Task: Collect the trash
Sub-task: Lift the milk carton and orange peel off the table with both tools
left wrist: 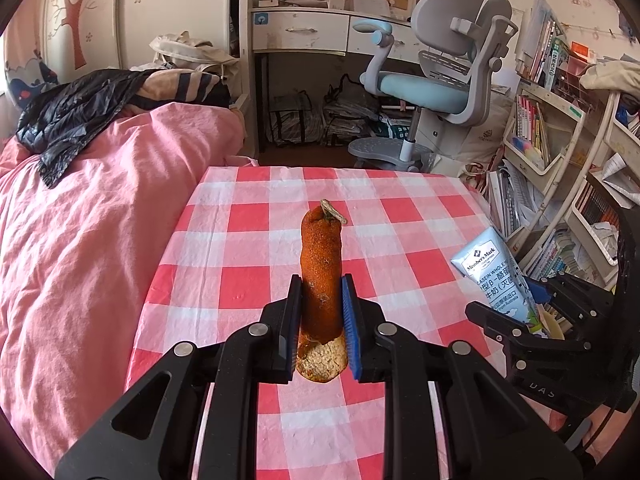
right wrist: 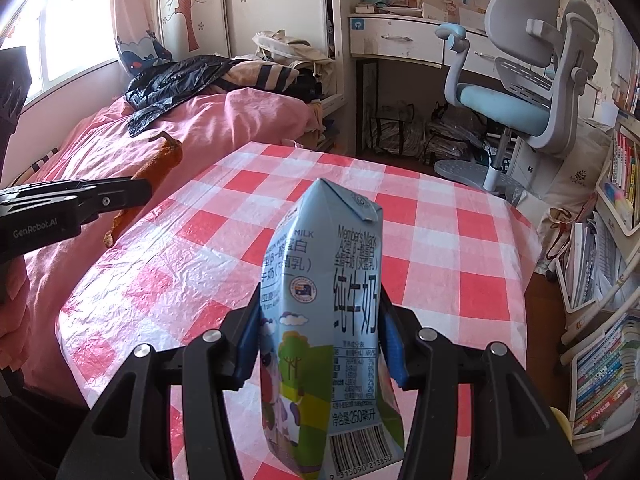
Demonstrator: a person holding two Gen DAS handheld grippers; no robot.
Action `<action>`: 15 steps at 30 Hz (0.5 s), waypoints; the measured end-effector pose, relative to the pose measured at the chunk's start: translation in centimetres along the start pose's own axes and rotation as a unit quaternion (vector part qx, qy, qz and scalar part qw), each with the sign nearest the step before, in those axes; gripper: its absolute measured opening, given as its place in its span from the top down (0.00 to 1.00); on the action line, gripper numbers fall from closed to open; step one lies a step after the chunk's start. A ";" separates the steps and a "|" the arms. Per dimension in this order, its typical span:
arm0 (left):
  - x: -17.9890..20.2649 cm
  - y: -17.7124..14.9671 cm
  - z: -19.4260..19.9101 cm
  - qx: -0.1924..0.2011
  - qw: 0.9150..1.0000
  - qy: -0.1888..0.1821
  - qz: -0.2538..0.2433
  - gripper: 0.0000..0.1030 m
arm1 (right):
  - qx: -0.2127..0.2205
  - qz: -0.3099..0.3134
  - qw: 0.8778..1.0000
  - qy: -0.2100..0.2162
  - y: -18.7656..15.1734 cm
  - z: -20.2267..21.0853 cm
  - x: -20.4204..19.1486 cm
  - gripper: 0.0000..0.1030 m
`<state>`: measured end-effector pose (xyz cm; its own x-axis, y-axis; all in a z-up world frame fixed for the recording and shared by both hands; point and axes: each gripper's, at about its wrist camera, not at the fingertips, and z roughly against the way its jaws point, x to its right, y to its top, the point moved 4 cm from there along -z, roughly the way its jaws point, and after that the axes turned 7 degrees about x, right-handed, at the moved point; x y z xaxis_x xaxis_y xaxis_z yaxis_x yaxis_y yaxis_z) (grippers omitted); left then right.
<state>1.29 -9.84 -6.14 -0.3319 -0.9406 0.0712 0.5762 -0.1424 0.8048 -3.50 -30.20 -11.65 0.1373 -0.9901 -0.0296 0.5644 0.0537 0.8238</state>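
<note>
My left gripper is shut on a long piece of dried orange peel, which sticks up and forward above the red-and-white checked table. The same peel shows at the left of the right wrist view, clamped in the left gripper. My right gripper is shut on a light blue milk carton, crushed at its sides and held above the table. That carton and the right gripper appear at the right edge of the left wrist view.
A bed with a pink cover and a black jacket runs along the table's left side. Beyond the table stand a desk and a grey-blue chair. Shelves of books crowd the right side.
</note>
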 end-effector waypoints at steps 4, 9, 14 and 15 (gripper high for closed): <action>0.1 0.0 -0.1 -0.001 1.000 0.001 -0.001 0.82 | 0.002 -0.001 1.000 -0.001 0.0 0.2 0.2 0.51; 0.2 0.0 -0.1 -0.002 1.000 0.001 -0.002 0.82 | 0.002 0.000 1.000 -0.001 0.1 0.3 0.3 0.51; 0.2 0.0 -0.1 -0.002 1.000 0.001 -0.003 0.82 | 0.005 0.001 1.000 -0.001 0.1 0.4 0.3 0.51; 0.2 0.0 0.0 -0.002 1.000 0.001 -0.004 0.82 | 0.005 0.002 1.000 -0.001 0.1 0.4 0.3 0.51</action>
<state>1.21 -9.99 -6.14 -0.3352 -0.9399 0.0648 0.5769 -0.1504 0.8029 -3.77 -30.56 -11.36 0.1388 -0.9900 -0.0249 0.5554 0.0570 0.8297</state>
